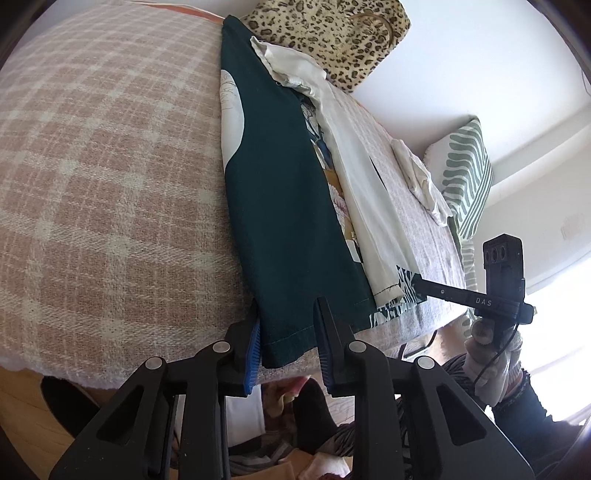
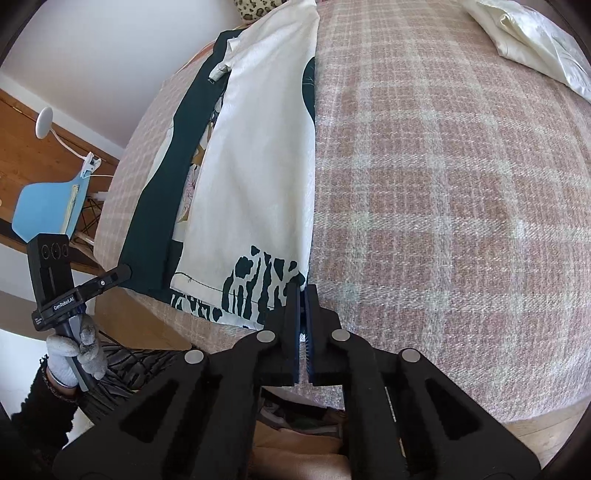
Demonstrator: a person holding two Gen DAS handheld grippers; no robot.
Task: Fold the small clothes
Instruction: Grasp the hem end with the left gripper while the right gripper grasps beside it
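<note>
Jaws pinch garment [image 2: 255, 177] hem — cream cloth [image 2: 532, 40] apart.

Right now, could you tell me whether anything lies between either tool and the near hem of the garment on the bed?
Nothing visible does. The right tool is shut on the hem's printed corner of the garment. The left tool straddles the dark green hem corner with a gap showing, on the plaid blanket.

place: home | evidence: plaid-blanketed bed [image 1: 110, 166], leopard cushion [image 1: 332, 33], striped pillow [image 1: 469, 173]
</note>
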